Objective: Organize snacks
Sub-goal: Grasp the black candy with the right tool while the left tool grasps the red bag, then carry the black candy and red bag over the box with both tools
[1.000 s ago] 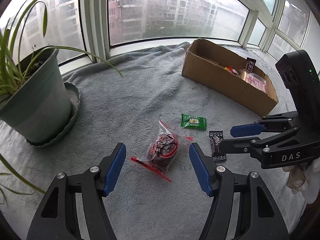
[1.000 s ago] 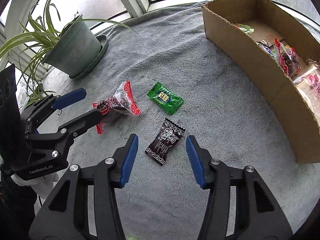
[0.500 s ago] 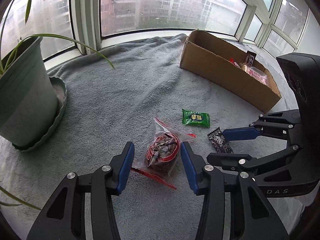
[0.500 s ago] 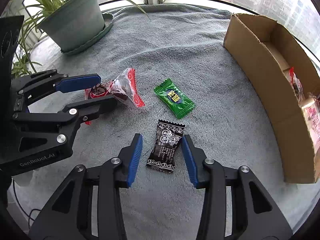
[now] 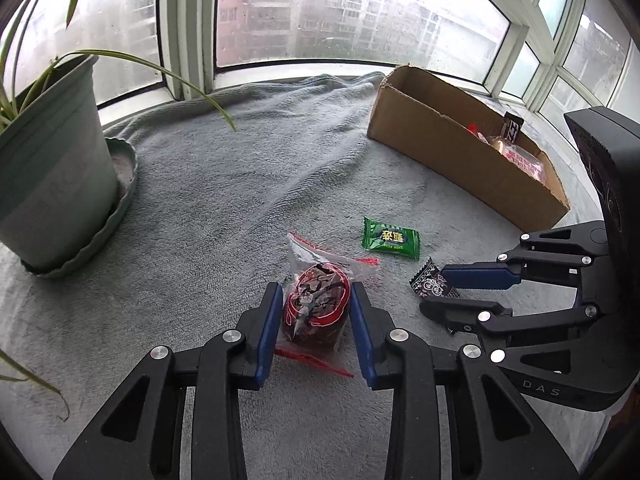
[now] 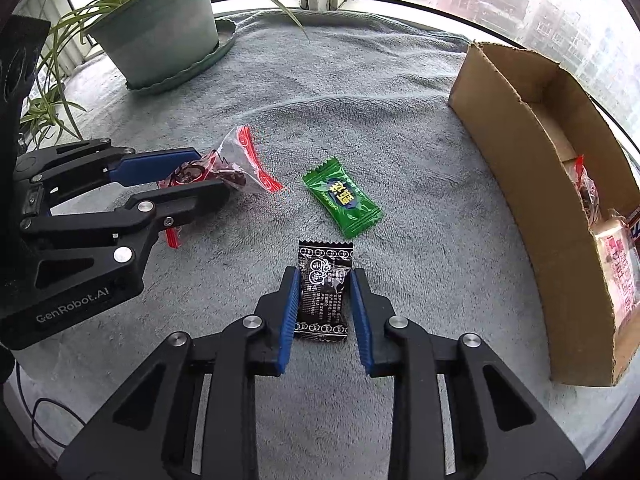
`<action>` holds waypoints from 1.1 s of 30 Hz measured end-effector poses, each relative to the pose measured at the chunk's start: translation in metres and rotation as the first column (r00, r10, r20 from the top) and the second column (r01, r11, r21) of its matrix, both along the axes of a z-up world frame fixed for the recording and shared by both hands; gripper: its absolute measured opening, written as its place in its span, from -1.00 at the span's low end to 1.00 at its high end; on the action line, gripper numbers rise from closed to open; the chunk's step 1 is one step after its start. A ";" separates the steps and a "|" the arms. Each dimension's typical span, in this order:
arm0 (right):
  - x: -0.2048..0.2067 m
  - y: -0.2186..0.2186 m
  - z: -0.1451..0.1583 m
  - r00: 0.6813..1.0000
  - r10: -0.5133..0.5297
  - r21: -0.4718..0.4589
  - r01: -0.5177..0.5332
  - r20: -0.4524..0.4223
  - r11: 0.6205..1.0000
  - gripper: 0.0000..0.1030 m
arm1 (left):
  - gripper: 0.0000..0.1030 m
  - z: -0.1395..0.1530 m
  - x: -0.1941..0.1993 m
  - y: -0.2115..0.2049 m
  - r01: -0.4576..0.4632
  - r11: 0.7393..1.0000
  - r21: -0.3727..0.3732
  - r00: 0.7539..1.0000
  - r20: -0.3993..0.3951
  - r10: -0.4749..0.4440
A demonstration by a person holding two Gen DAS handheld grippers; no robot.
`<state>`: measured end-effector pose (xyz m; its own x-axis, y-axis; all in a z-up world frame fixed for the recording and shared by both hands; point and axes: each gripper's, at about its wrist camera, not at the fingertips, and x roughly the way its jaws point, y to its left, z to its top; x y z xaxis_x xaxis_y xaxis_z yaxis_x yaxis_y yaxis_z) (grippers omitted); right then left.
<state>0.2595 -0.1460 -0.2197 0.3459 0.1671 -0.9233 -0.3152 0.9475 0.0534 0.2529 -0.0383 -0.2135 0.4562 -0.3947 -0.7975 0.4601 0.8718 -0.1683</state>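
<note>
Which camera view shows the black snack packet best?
The right wrist view: the black snack packet lies whole between the right gripper fingers, print readable. The left wrist view shows only one end of it, the rest hidden behind those fingers.

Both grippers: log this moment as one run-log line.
left gripper: jaws just closing, pads on red-trimmed clear snack bag | right gripper: jaws just closing, pads on black candy packet | green candy: loose on blanket
</note>
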 end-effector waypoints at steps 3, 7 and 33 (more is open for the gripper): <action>-0.002 -0.004 0.001 1.000 -0.001 0.015 0.001 0.002 1.000 -0.49 | -0.42 0.002 -0.004 0.001 -0.029 1.000 0.008 1.000 0.006 0.029; -0.006 -0.009 0.006 1.000 0.001 0.035 -0.001 0.014 0.999 -0.49 | -0.42 0.007 -0.010 0.002 -0.040 0.999 0.029 0.999 0.025 0.039; -0.007 -0.118 0.086 0.976 -0.101 0.142 0.074 0.192 0.987 -0.49 | -0.43 0.066 -0.015 -0.053 -0.009 1.000 -0.015 0.992 0.128 0.011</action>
